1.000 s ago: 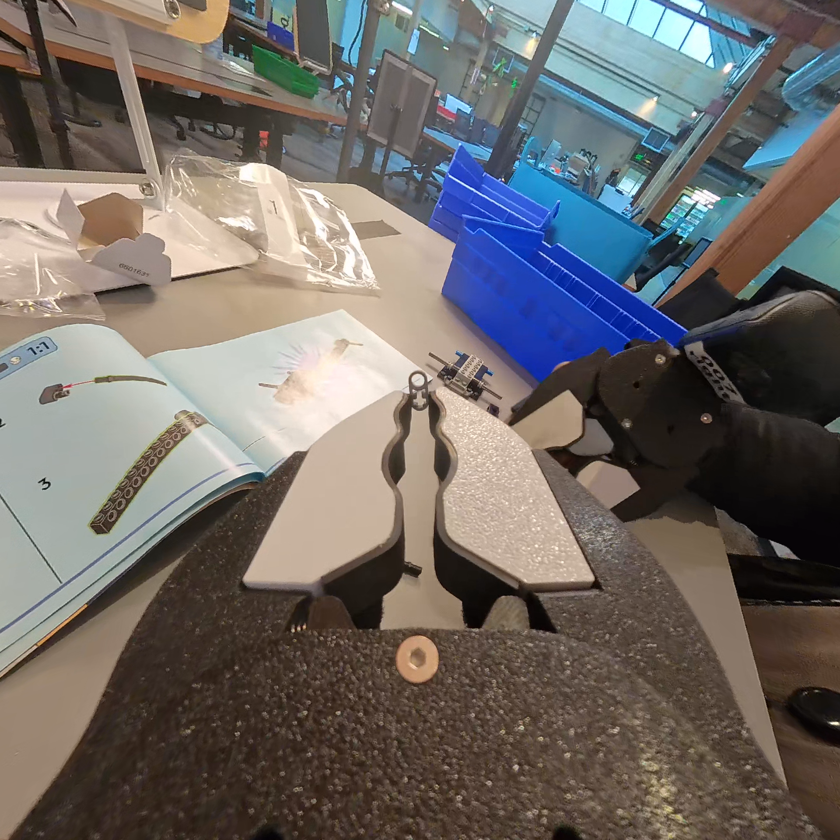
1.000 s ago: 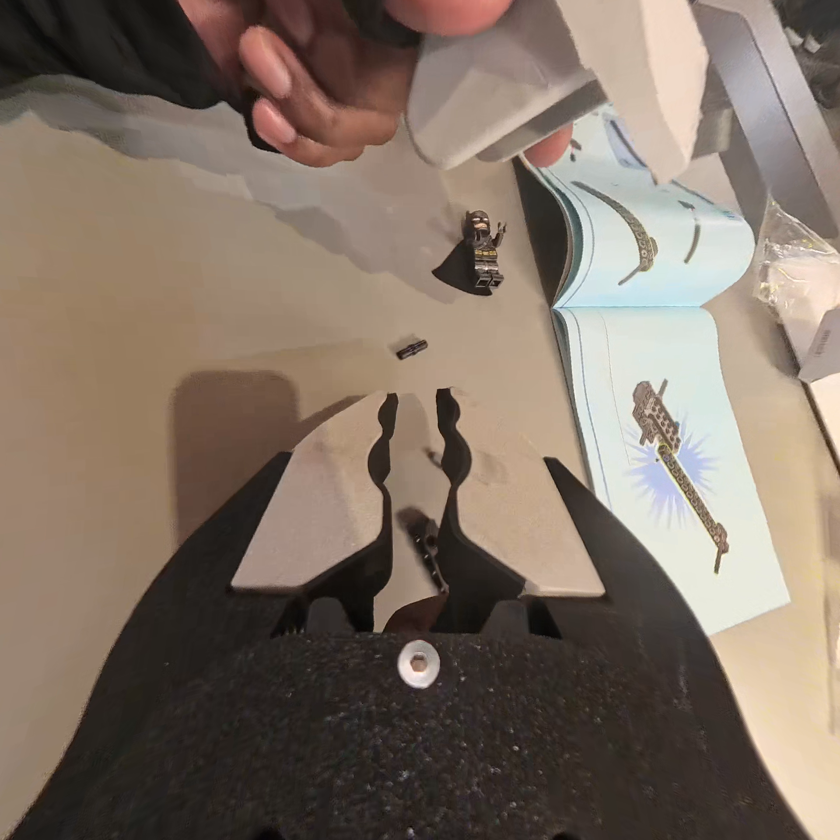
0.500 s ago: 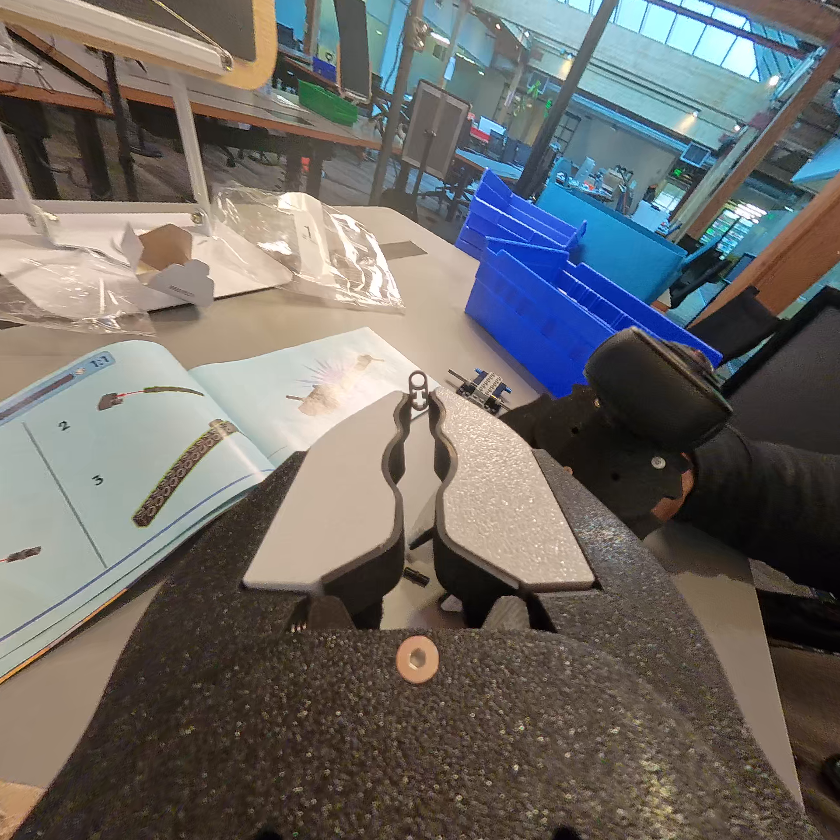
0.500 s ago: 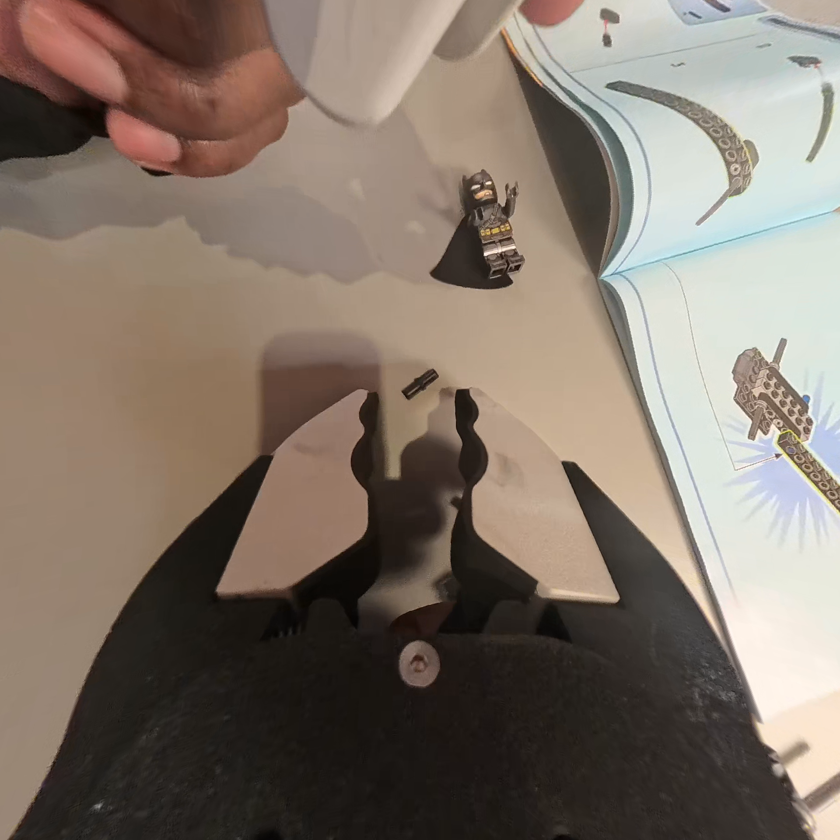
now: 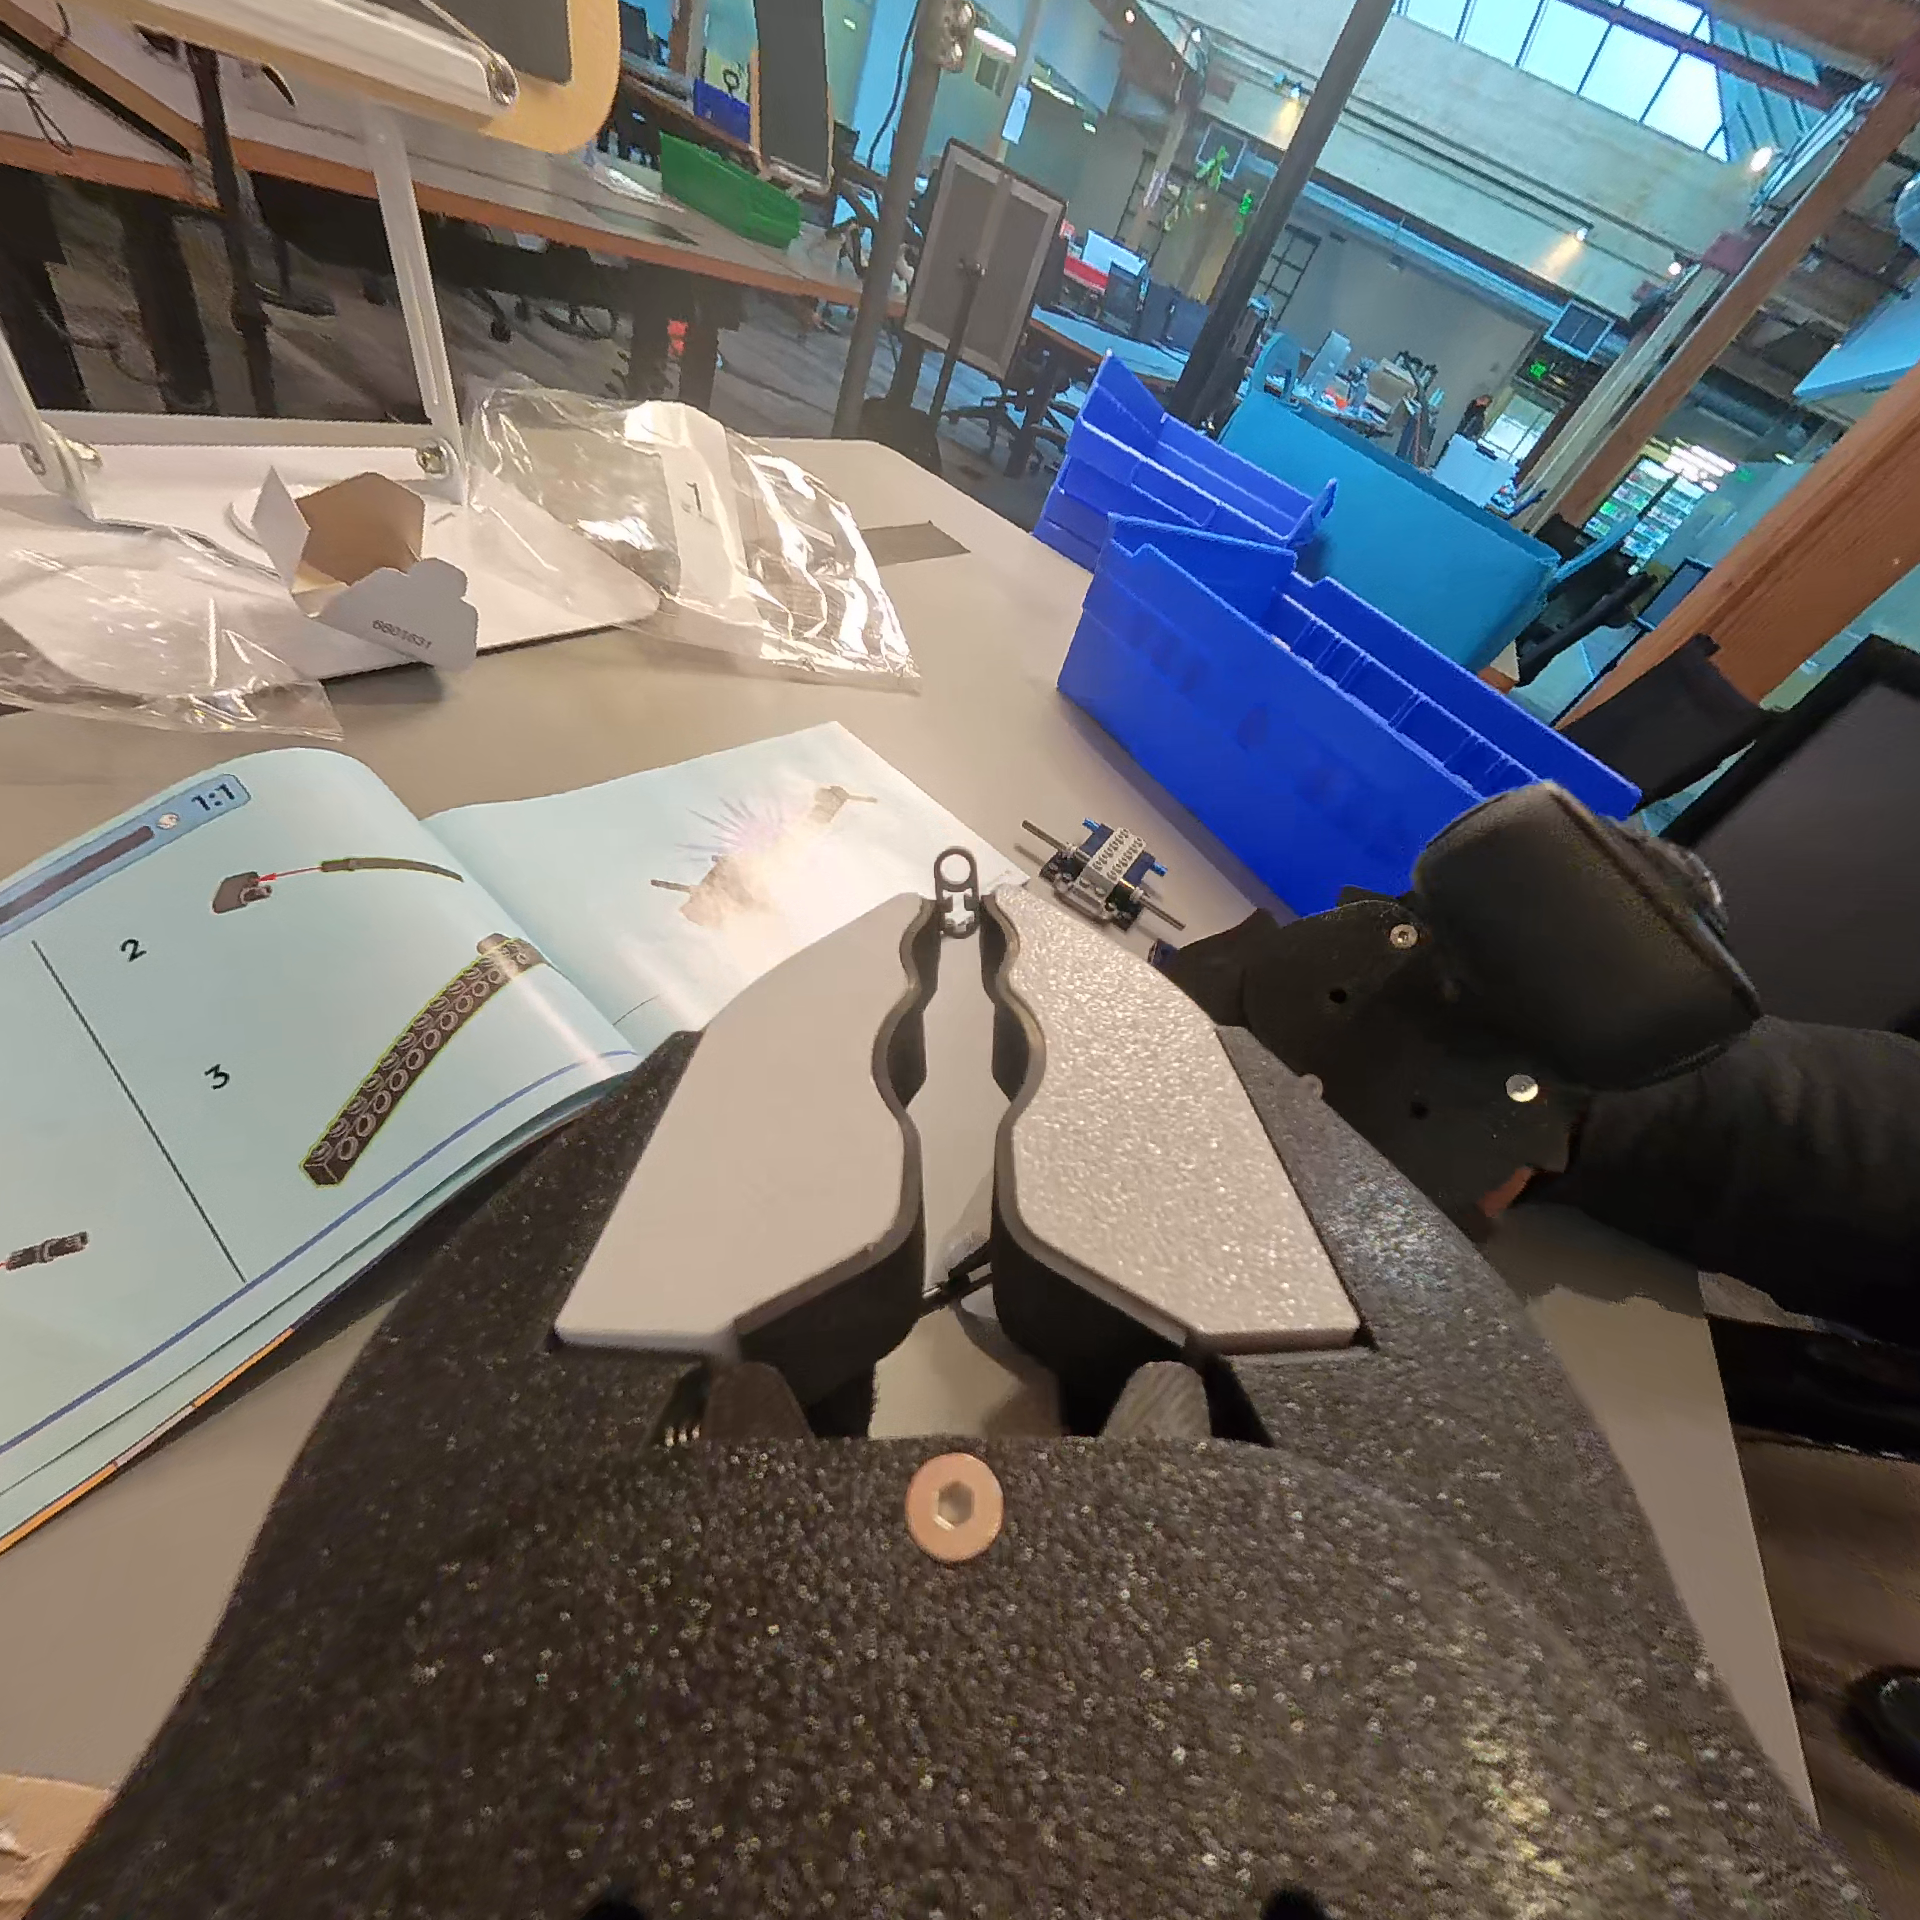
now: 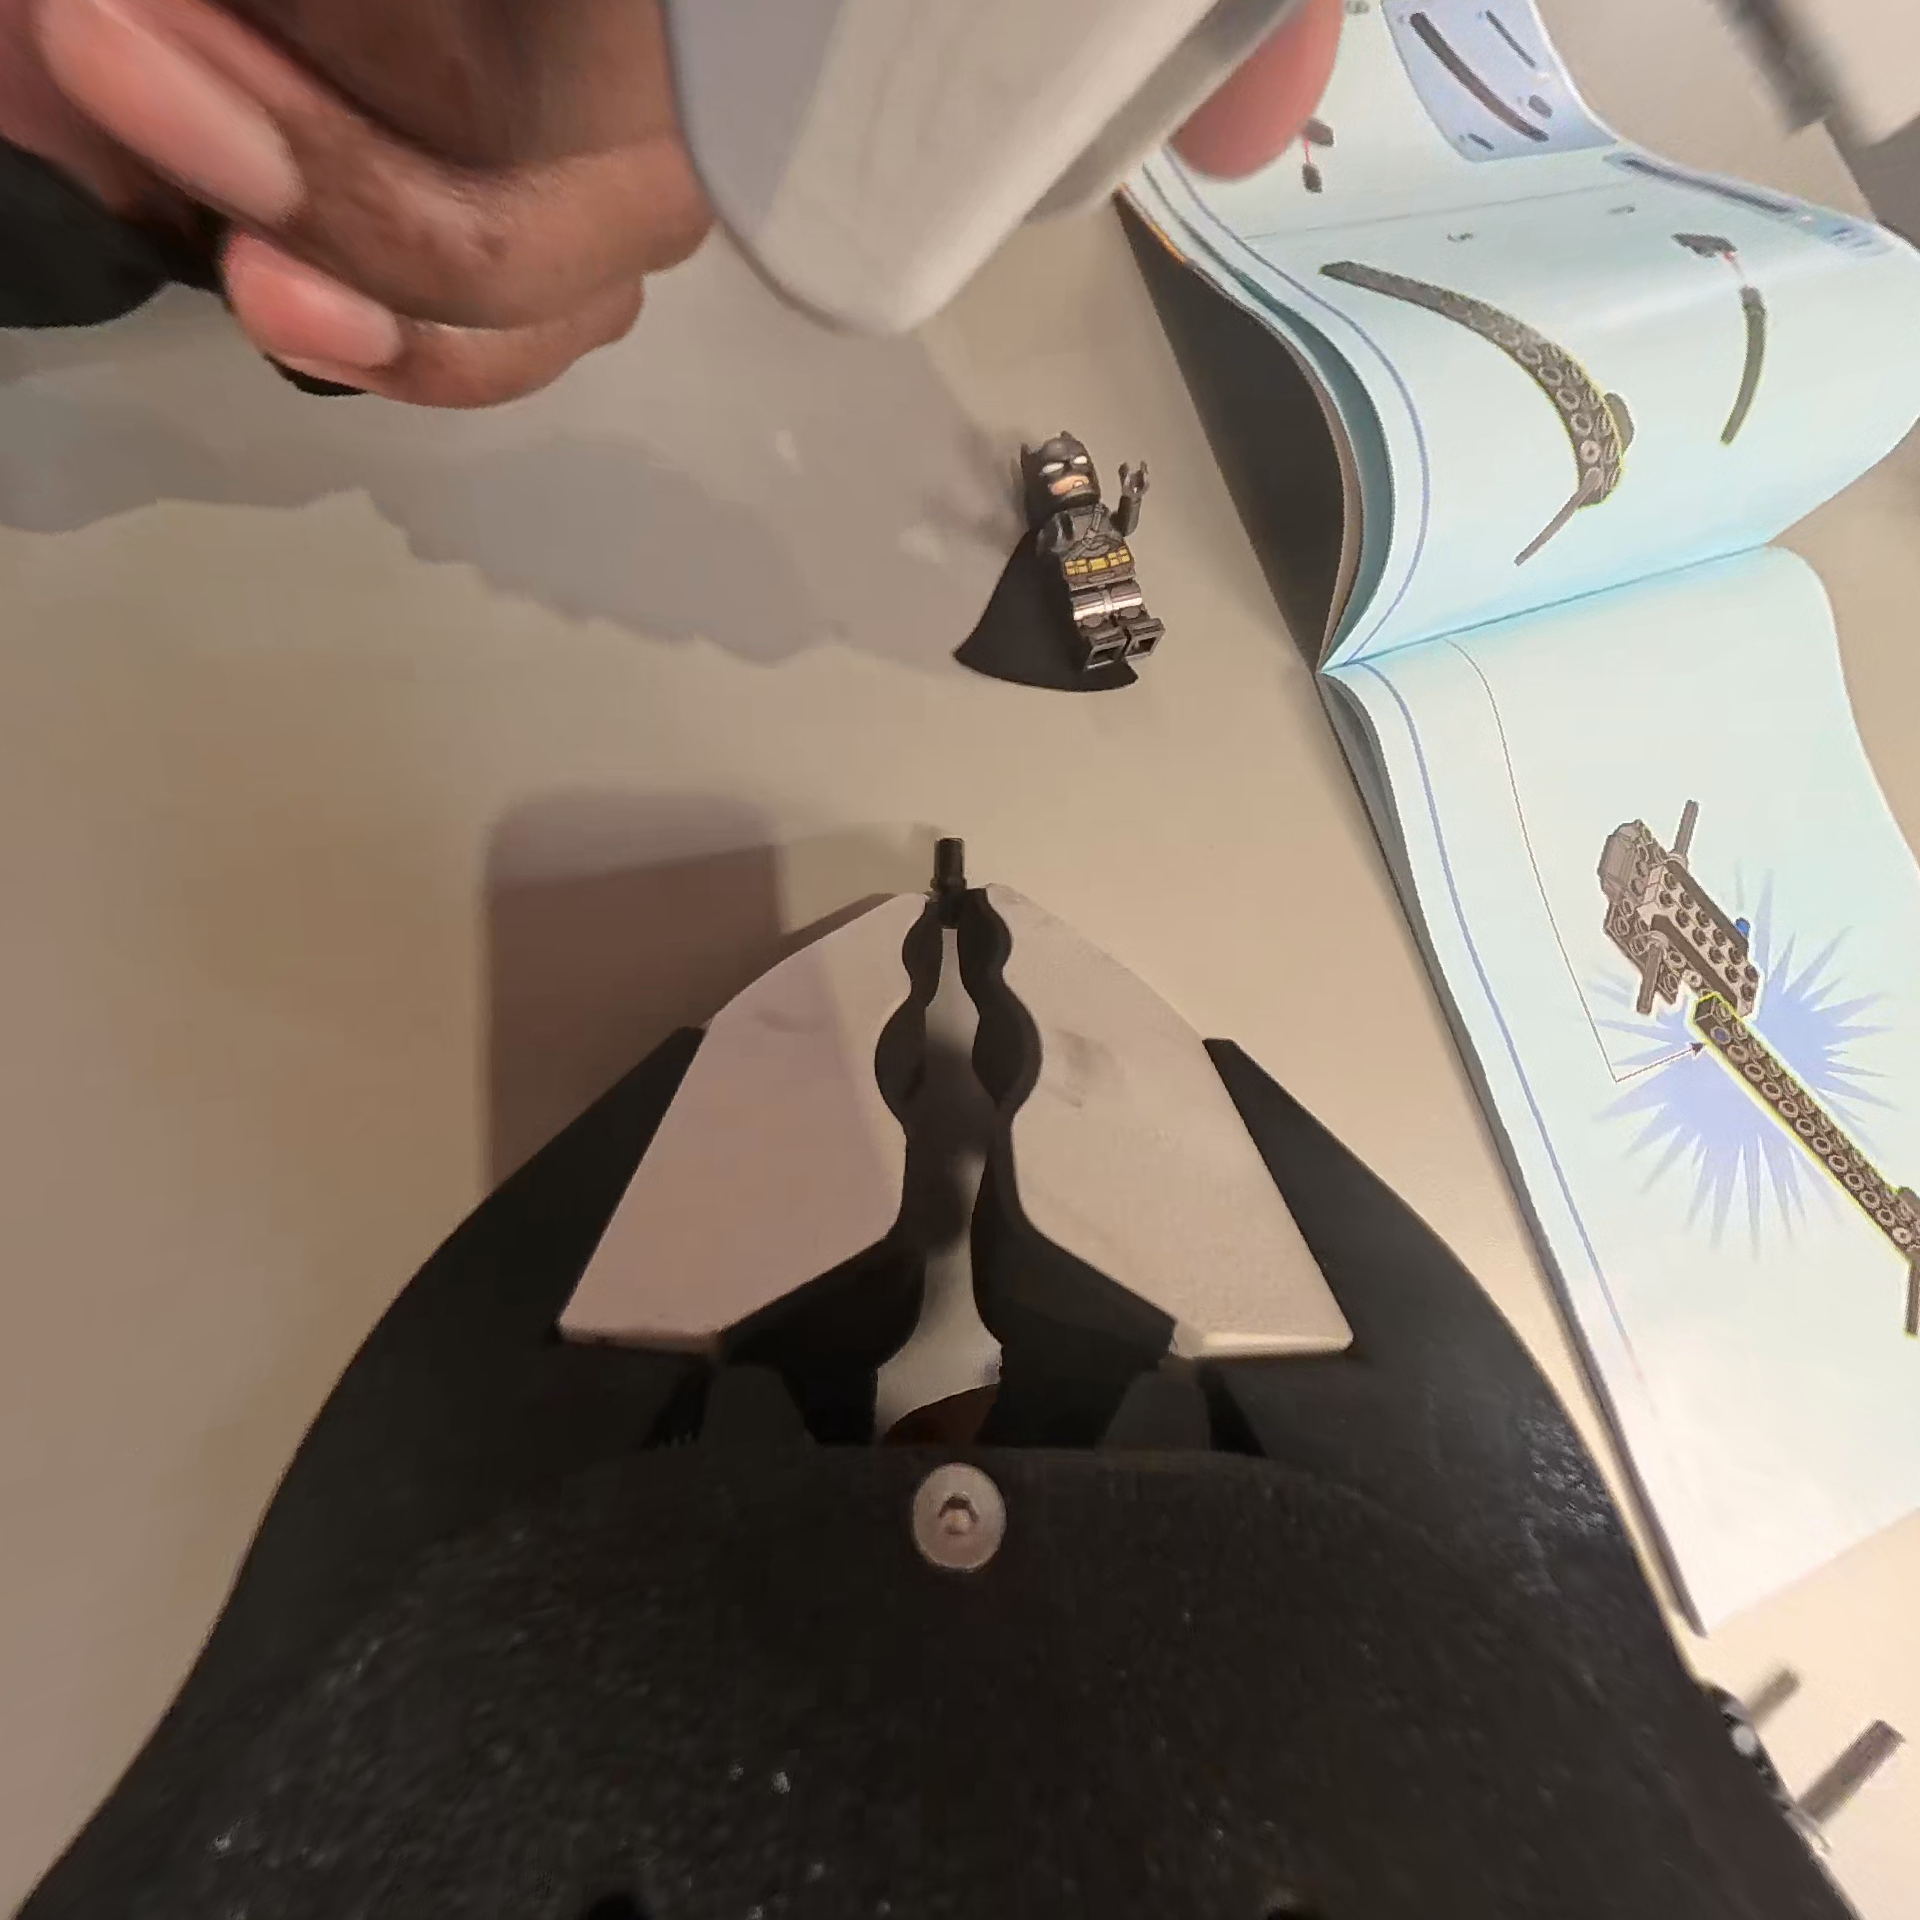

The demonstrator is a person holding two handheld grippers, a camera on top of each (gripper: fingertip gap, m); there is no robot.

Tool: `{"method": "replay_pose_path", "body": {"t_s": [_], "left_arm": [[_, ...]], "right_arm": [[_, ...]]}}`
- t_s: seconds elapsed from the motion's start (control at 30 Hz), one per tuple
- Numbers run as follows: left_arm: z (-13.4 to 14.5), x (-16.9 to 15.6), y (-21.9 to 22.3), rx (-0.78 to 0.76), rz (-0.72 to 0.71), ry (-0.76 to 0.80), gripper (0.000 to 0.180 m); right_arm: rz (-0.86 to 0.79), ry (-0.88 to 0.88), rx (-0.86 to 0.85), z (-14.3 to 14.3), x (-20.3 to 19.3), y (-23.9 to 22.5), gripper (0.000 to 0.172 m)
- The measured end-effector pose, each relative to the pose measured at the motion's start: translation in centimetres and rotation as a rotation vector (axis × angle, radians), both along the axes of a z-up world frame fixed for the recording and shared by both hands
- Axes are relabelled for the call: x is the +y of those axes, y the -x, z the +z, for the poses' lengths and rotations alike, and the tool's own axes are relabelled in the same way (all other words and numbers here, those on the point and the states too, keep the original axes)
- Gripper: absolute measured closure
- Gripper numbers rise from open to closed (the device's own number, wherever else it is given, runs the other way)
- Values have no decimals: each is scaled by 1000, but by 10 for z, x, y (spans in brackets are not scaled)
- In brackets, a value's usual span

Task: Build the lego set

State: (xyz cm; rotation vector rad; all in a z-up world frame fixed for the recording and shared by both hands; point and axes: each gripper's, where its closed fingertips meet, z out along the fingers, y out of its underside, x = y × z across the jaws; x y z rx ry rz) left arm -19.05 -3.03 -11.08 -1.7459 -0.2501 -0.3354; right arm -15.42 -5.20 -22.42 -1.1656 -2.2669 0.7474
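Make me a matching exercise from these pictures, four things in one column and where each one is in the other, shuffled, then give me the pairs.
Things:
1. small black pin
2. grey ring-ended connector
3. caped toy figure
4. open instruction booklet

Places:
A. lying flat on the table, beyond the right tongs
B. pinched at the tips of the right tongs
C. spread on the table left of the left tongs
D. pinched at the tips of the left tongs

Pairs: 1-B, 2-D, 3-A, 4-C
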Motion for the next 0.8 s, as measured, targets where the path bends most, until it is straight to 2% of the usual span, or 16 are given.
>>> {"method": "replay_pose_path", "body": {"t_s": [0.1, 0.23, 0.33, 0.47, 0.63, 0.8], "left_arm": [[-7, 2, -6, 8, -42, 24, 173], [-17, 5, -25, -6, -161, 44, 173], [-29, 8, -45, -14, -269, 66, 174], [-51, 10, -79, 44, -411, 148, 173], [-48, 4, -118, 51, -552, 123, 174], [-43, -1, -133, 31, -611, 92, 174]], "right_arm": [[25, 9, 54, 5, 3, -5, 169], [43, 46, 218, 34, 10, -19, 169], [29, 86, 322, 53, 20, -34, 169], [19, 106, 418, 65, 30, -60, 169], [4, 90, 498, 71, 38, -87, 169], [17, 70, 517, 70, 37, -98, 169]]}}
